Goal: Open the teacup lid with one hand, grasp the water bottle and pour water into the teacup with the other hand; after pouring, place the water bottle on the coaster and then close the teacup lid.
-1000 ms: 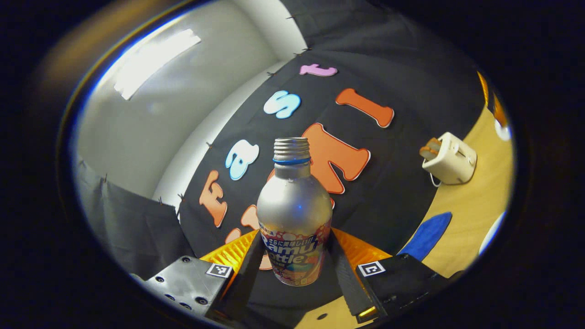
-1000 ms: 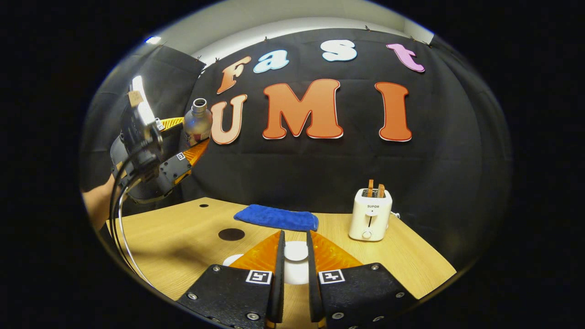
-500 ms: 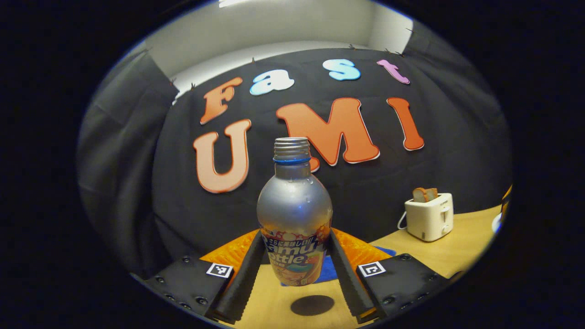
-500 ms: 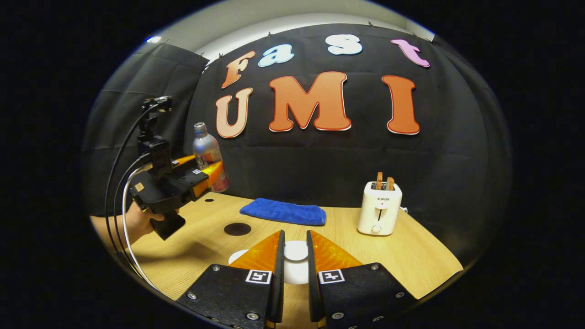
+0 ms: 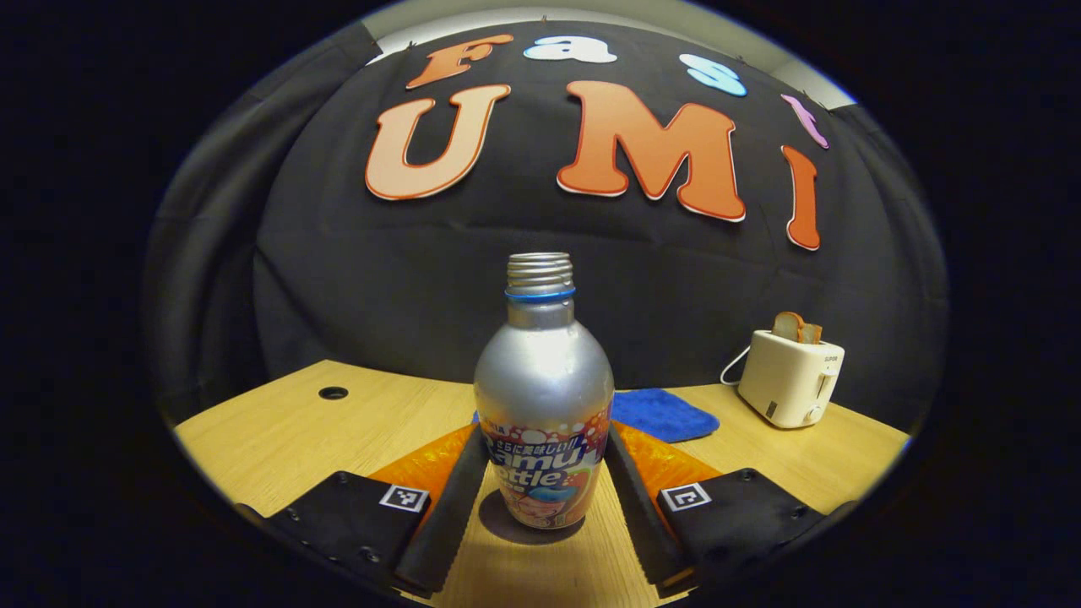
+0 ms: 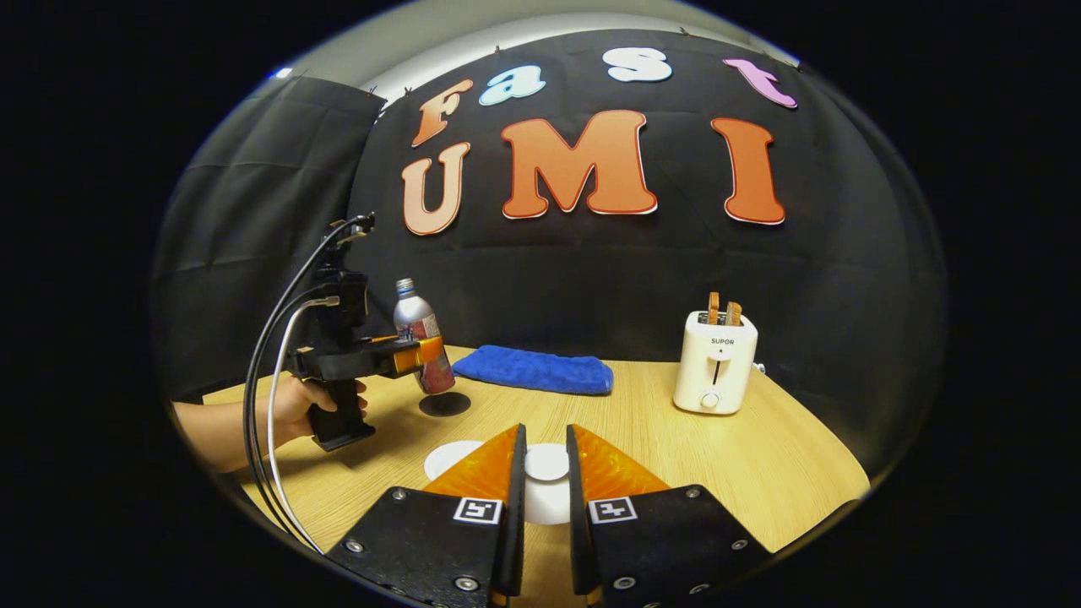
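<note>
Above wooden table (image 5: pixel 270 431), left claw (image 5: pixel 545 481) pinches upright, capless silver bottle (image 5: pixel 543 388).

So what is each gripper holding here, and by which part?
Left gripper clamps the water bottle by its lower labelled body. Right gripper grips the white teacup lid at its knob.

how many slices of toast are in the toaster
2. Both stand upright in the slots on top of the white toaster at the back right of the table, side by side: one slice on the left, the other on the right.
</note>
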Motion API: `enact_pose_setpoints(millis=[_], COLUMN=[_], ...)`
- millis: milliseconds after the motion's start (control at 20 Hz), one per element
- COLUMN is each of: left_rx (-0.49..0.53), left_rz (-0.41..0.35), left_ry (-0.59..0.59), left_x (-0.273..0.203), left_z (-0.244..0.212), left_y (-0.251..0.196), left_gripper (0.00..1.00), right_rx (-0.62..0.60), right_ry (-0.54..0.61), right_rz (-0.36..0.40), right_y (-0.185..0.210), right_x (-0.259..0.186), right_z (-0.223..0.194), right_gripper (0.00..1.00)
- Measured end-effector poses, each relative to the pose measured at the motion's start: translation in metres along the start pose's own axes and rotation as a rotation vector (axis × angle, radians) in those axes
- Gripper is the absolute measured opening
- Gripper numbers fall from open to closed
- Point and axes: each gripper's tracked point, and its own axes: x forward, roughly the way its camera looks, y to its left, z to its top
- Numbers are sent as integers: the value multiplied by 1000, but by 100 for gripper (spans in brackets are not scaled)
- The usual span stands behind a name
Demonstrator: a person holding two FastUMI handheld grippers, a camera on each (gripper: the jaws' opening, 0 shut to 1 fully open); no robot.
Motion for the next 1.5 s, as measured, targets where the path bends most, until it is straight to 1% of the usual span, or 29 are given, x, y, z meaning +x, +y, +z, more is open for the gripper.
enact_pose_setpoints(millis=[50, 100, 150, 300, 450, 500, 550, 600, 650, 750, 800, 850, 900, 1050, 1100, 1150, 1200, 1250, 1500], left_rx=[3, 9, 12, 20, 25, 28, 28, 29, 32, 49, 59, 75, 89, 100, 95, 85, 78, 74, 76], left_rz=[3, 2, 6, 3, 2, 1, -2, -4, -8, -13, -20, -19, -19, -28, -26, -21, -12, -11, -1], left_ry=[18, 34, 46, 84, 93, 98, 99, 104, 112, 142, 139, 129, 119, 89, 84, 80, 73, 61, 17], left_x=[2, 4, 8, 17, 22, 22, 22, 21, 20, 12, 7, 2, 0, -17, -22, -28, -35, -43, -80], left_z=[-1, -6, -12, -26, -27, -27, -27, -27, -27, -33, -33, -28, -25, -17, -16, -14, -15, -13, -7], left_y=[0, 1, 2, 4, 0, 0, 0, 1, 0, 0, -2, 0, -1, -2, -1, 0, 1, 1, 1], left_gripper=[85, 87, 85, 85, 85, 82, 83, 88, 88, 90, 99, 99, 95, 95, 99, 99, 95, 99, 100], right_rx=[3, 6, 8, 8, 1, 3, 9, 16, 21, 27, 29, 27, 25, 26, 24, 21, 19, 15, 28], right_ry=[3, 4, 7, 12, 19, 18, 14, 16, 16, 11, 9, 8, 4, 7, 11, 16, 21, 24, 70], right_rz=[5, 8, 11, 27, 38, 47, 55, 64, 71, 88, 99, 109, 115, 143, 151, 155, 160, 165, 164], right_y=[0, 2, 3, 8, 14, 17, 21, 24, 28, 37, 42, 48, 52, 67, 71, 75, 79, 82, 90], right_x=[1, 3, 6, 10, 15, 15, 17, 19, 21, 26, 27, 30, 31, 40, 43, 46, 50, 54, 72], right_z=[0, -2, -2, -3, -4, -3, -2, -1, 0, 2, 3, 3, 3, -1, -4, -7, -10, -13, -33], right_gripper=[23, 23, 23, 23, 23, 23, 23, 23, 23, 23, 23, 23, 23, 23, 23, 23, 23, 23, 23])
